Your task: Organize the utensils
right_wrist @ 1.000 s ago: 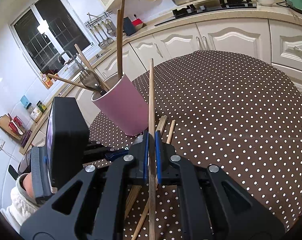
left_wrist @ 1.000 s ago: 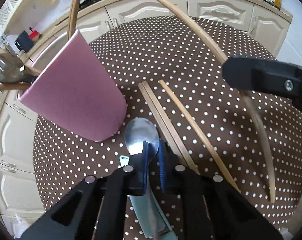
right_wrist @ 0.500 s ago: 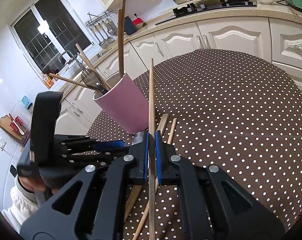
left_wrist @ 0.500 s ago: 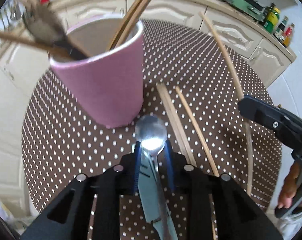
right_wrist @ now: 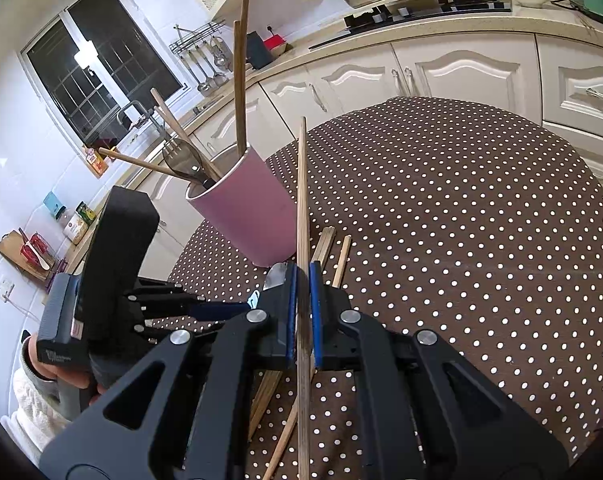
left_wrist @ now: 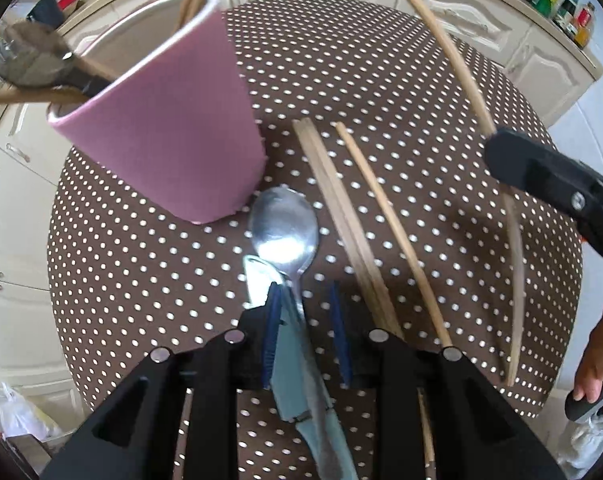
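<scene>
The left gripper (left_wrist: 304, 300) is pointing steeply down at the table (left_wrist: 401, 80), low in the middle of the left wrist view, its jaws spread apart. Between them are lying the handle of a metal spoon (left_wrist: 284, 224) and a pale green-handled knife (left_wrist: 297, 364); the blue pads are not pressing on either, though the left pad is sitting against the knife blade. The spoon's bowl is resting on the dotted brown cloth just ahead of the jaws, right beside the foot of the pink cup (left_wrist: 169, 128).

That cup is standing at the upper left of the frame, holding several wooden chopsticks and a dark spoon-fork (left_wrist: 33, 60). To the right of the metal spoon, a pair of chopsticks (left_wrist: 341, 216) is lying flat on the cloth, with a single chopstick (left_wrist: 389, 224) just beside them.

In the right wrist view, the right gripper (right_wrist: 303, 312) is sitting low in the centre, its jaws pressed together on one long chopstick (right_wrist: 302, 200), which is running up the frame past the cup's right side. The left gripper's body is showing at the lower left of that view, gripped by a hand (right_wrist: 41, 368) in a white knitted sleeve (right_wrist: 33, 404).
</scene>
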A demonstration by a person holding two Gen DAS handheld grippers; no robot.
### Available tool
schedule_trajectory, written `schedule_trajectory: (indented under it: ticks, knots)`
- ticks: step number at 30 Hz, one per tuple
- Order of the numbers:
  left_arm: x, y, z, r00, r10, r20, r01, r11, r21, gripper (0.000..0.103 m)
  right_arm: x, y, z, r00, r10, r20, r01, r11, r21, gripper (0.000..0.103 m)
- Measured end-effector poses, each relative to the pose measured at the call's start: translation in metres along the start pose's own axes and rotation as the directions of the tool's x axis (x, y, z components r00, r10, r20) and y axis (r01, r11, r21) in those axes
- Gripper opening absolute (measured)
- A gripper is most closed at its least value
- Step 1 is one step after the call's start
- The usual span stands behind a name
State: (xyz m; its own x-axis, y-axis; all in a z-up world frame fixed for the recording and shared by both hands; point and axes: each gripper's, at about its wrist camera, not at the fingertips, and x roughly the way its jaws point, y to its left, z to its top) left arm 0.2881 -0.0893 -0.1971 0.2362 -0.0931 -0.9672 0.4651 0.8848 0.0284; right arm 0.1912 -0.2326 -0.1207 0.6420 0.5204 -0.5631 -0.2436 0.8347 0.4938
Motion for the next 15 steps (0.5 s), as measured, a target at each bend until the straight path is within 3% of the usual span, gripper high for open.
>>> schedule_trajectory:
  ticks: [8, 15]
  knots:
    - [-0.002, -0.047, -0.001, 0.999, 0.043, 0.002, -0.043, 0.999, 0.000, 0.029, 0.001, -0.009, -0.002, 1.000, -0.018, -0.011, 0.018, 1.000, 0.014, 0.007]
    - [-0.002, -0.058, -0.009, 0.999, 0.036, 0.001, -0.036, 0.999, -0.018, 0.029, 0.006, -0.010, -0.007, 0.999, -0.019, -0.031, 0.020, 0.999, 0.027, 0.007]
